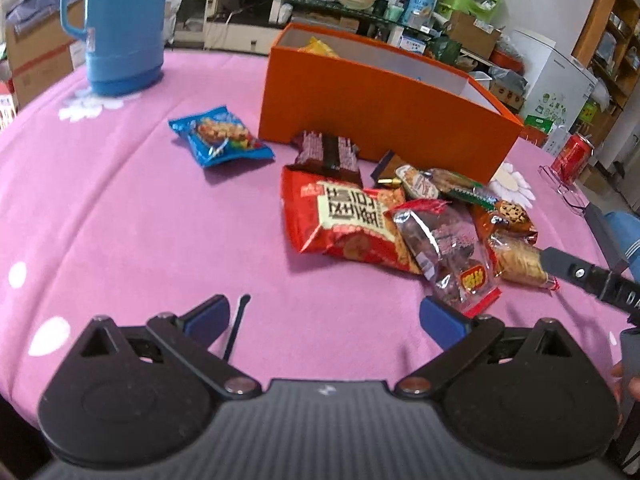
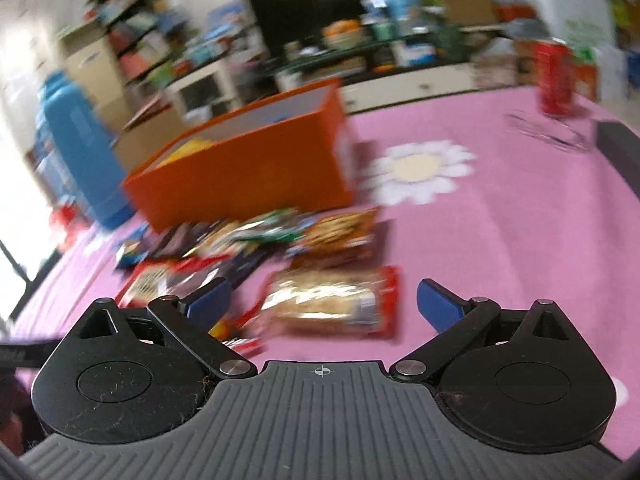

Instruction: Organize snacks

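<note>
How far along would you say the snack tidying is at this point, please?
Barely begun. Done: one yellow packet already sits inside the orange box. In hand: nothing; the left gripper and the right gripper both have open, empty jaws, the right one nearing a biscuit packet. Left: the pile of snacks in front of the box and the blue packet lying apart on the pink tablecloth.

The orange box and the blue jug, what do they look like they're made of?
The orange box looks like matte cardboard: thin straight walls, white inside, no shine. The blue jug seems smooth moulded plastic, with soft glossy highlights and a moulded handle, though painted metal can't be ruled out.
</note>
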### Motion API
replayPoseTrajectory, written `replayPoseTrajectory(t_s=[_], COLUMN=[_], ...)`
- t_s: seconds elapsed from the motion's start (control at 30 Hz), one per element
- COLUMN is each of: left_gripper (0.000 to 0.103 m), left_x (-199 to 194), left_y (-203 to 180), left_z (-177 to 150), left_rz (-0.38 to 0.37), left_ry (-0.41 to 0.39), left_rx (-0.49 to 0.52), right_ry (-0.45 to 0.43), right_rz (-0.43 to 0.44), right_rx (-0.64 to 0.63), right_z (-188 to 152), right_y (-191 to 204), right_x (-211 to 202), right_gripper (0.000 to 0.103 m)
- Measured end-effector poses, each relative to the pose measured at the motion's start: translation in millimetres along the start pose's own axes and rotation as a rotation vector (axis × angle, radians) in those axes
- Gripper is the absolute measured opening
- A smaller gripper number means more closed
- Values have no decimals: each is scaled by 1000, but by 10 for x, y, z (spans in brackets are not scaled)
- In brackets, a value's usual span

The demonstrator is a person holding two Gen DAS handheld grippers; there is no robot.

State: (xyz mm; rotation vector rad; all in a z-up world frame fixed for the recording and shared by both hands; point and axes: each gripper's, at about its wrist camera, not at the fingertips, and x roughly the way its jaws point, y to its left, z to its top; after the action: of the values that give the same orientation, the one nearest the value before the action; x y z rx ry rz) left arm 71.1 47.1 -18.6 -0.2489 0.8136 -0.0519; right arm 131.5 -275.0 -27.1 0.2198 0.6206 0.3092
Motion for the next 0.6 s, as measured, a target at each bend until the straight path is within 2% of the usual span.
replayPoseTrajectory(t_s=[0.1, 0.27, 0.4, 0.47, 0.5, 0.6], left_gripper=[100, 100, 100, 100, 100, 100], left_x=[2, -118, -290, -358, -389, -451], left_y=[58, 294, 617, 749, 786, 812], left_z=[-20, 21, 73, 81, 75, 52], left_rz=[11, 51, 63, 54, 50, 40], left_ry=[5, -26, -72, -82, -87, -103], left_rx=[-10, -47, -130, -174, -183, -166], right_ry=[-1, 37, 65, 95, 119, 197], right_rz=[7, 147, 125, 126, 129, 99], right_rx=[-76, -103, -197, -194, -185, -185], right_z=[-7, -1, 91, 141, 149, 40], right_y=[227, 556, 810, 887, 924, 998], right_x=[12, 95, 331, 500, 617, 805], right_gripper=[90, 90, 90, 90, 88, 62])
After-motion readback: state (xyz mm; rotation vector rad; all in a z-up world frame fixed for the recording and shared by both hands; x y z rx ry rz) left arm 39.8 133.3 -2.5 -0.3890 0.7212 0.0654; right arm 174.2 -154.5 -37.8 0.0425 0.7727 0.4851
